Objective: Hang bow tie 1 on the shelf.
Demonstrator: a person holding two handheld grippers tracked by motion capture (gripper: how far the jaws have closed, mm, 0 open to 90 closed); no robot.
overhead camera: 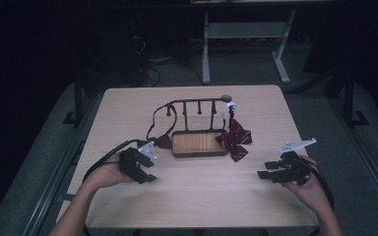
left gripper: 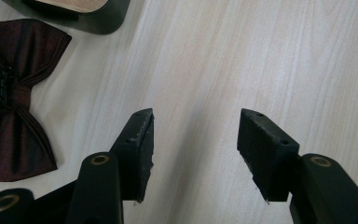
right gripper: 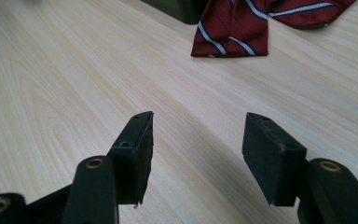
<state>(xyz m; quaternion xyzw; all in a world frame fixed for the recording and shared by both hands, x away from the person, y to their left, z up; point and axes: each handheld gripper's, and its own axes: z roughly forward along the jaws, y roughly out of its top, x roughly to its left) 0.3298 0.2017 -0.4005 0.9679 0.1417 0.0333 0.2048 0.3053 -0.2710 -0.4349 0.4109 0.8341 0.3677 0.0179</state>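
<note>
- On the surface (overhead camera: pixel 192 196), both hand-held grippers rest released: left hand-held gripper (overhead camera: pixel 145 172), right hand-held gripper (overhead camera: pixel 268 172).
- Striped bow tie (overhead camera: pixel 234 139) lies beside the rack (overhead camera: pixel 197 105), one end raised to a peg; dark bow tie (left gripper: pixel 9 98) lies flat, untouched.
- Judgement: hanging barely begun.

Both forearms come in from below, and the left gripper (overhead camera: pixel 145 169) and right gripper (overhead camera: pixel 268 169) have their jaws apart, holding nothing.
</note>
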